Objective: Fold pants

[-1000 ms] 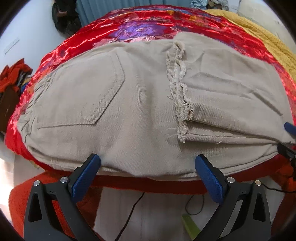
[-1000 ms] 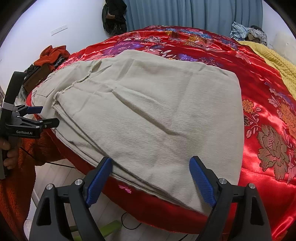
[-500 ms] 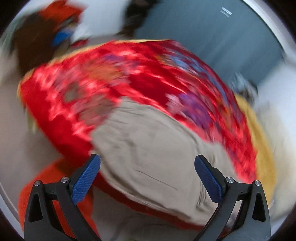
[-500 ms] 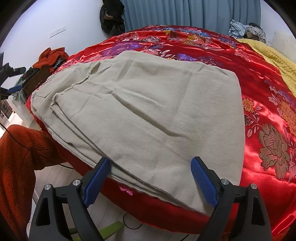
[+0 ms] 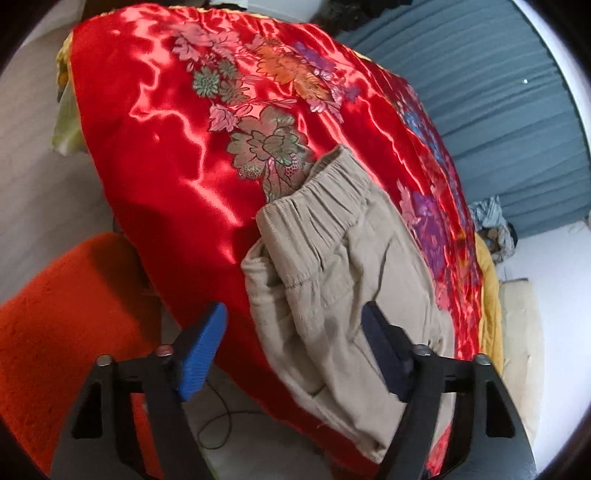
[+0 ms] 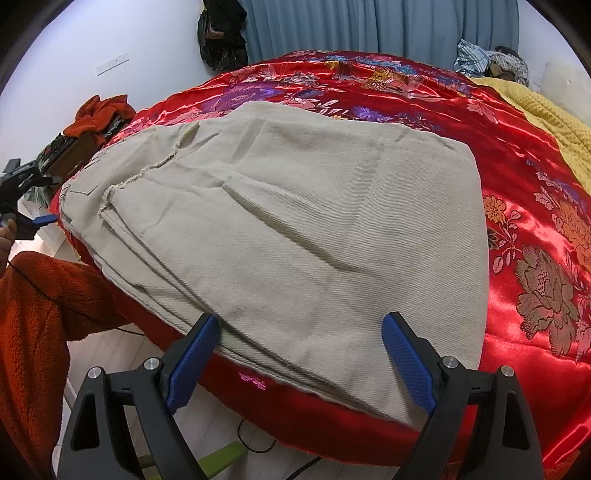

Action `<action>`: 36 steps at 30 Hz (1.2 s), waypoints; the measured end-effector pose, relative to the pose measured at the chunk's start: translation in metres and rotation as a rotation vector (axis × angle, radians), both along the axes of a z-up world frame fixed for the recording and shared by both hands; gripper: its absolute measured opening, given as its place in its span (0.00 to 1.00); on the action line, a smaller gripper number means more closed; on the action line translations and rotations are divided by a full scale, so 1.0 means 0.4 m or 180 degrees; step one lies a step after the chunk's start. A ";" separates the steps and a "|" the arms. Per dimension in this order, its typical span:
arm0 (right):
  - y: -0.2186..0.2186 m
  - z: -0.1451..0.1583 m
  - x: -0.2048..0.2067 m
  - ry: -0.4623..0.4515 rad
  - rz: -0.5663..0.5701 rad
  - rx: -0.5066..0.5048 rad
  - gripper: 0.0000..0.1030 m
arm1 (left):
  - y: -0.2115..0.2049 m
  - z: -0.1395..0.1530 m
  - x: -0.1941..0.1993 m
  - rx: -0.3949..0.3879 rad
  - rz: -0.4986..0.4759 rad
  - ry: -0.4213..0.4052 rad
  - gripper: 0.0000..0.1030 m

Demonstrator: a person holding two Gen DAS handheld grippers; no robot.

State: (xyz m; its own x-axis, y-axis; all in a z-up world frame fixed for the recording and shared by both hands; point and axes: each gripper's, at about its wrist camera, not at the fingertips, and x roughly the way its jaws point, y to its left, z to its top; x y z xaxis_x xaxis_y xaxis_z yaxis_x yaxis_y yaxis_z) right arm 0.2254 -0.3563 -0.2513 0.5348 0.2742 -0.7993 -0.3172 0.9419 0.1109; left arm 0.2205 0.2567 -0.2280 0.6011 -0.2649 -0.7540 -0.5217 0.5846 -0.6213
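The beige pants (image 6: 295,229) lie folded on the red satin bedcover (image 6: 524,236), with a frayed hem across the upper layer. In the left wrist view their elastic waistband (image 5: 321,206) hangs at the bed's edge. My left gripper (image 5: 295,343) straddles that waist corner and its jaws are closing, with cloth between the pads but neither pad pressing on it. It also shows small at the far left of the right wrist view as the left gripper (image 6: 50,199). My right gripper (image 6: 299,354) stands open over the near edge of the folded pants, holding nothing.
An orange fleece sleeve (image 6: 40,314) sits at the lower left. A yellow blanket (image 6: 546,107) covers the bed's far right side. Blue curtains (image 6: 369,26) hang behind. Cables and a green item (image 6: 221,456) lie on the pale floor under the bed edge.
My left gripper swung left along the bed edge and rolled, from facing the pocket side to the waistband corner, and its jaws narrowed. The right gripper stayed put.
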 end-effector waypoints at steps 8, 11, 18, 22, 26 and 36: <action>-0.001 0.000 -0.005 -0.0014 0.0017 -0.0002 0.87 | -0.003 -0.016 0.016 0.0048 0.0073 -0.0068 0.65; 0.001 -0.001 -0.004 -0.0014 0.0016 -0.0008 0.87 | -0.015 -0.031 0.041 0.0136 0.0078 0.0023 0.74; 0.003 0.001 -0.006 -0.0015 0.0016 -0.0010 0.87 | -0.030 0.002 0.032 0.0414 -0.0001 -0.0016 0.31; -0.001 0.013 -0.009 -0.0014 0.0015 0.0021 0.87 | -0.038 0.051 0.018 0.0543 -0.0060 -0.0105 0.23; -0.024 0.060 -0.029 -0.0110 0.0026 0.0322 0.87 | -0.075 0.125 0.029 0.0797 -0.0121 -0.0224 0.21; -0.091 0.156 -0.065 -0.0639 -0.0276 0.0596 0.87 | -0.221 0.317 0.041 0.1443 -0.0547 -0.0559 0.19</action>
